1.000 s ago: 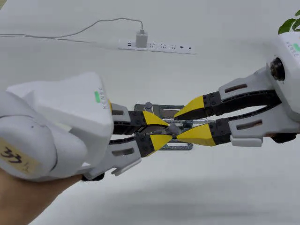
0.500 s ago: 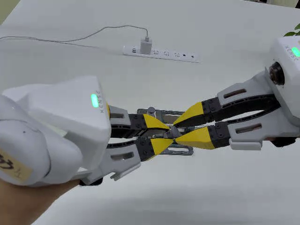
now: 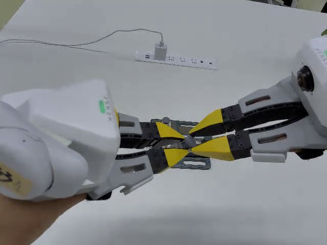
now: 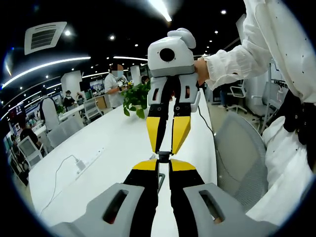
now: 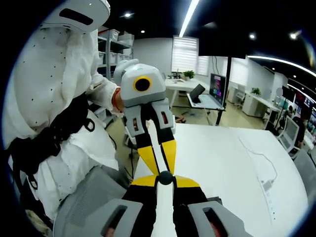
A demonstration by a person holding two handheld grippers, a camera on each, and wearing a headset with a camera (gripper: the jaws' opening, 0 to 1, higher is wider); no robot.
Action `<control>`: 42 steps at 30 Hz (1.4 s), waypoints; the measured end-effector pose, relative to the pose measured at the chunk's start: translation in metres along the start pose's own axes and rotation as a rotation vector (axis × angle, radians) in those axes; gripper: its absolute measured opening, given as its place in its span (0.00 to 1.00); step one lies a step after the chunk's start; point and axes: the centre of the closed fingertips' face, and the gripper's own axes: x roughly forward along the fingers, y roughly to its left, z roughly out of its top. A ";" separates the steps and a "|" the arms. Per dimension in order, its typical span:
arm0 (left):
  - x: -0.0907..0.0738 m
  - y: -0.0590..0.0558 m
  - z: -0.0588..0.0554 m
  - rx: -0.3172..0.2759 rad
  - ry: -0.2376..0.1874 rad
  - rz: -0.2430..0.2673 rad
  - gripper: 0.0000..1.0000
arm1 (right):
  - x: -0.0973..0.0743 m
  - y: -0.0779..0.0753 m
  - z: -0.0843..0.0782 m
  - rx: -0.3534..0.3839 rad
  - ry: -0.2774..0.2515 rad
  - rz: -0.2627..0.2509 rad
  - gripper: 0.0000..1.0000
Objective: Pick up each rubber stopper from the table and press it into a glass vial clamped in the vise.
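where the white tabletop (image 3: pixel 245 204) carries a power strip (image 3: pixel 176 58) and the vise (image 3: pixel 196 163), the right gripper (image 3: pixel 193 142) clenches its fingers on a dark rubber stopper (image 5: pixel 164 177) just above that vise. the left gripper (image 4: pixel 164 164) meets it tip to tip, fingers nearly together; whether they grasp anything i cannot tell. around lies an open office with a plant (image 4: pixel 136 98).

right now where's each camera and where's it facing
head view: headset, looking down at left gripper and right gripper over the vise; a hand shows.
left gripper view: along its jaws toward the right gripper; a sleeve shows.
right gripper view: along its jaws, pinching a stopper, toward the left gripper; torso shows.
shared: both grippers.
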 end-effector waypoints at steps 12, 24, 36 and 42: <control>0.000 -0.001 -0.001 0.005 -0.003 -0.016 0.04 | -0.001 0.000 -0.002 0.009 0.008 0.018 0.06; 0.000 0.000 -0.005 -0.003 -0.009 -0.017 0.04 | 0.007 -0.002 -0.002 0.012 0.023 0.013 0.05; 0.000 0.001 -0.012 -0.051 -0.032 -0.021 0.13 | 0.012 -0.010 -0.006 0.048 0.040 0.012 0.05; -0.004 0.009 -0.020 -0.084 -0.036 -0.004 0.21 | 0.011 -0.021 -0.009 0.074 0.051 0.001 0.05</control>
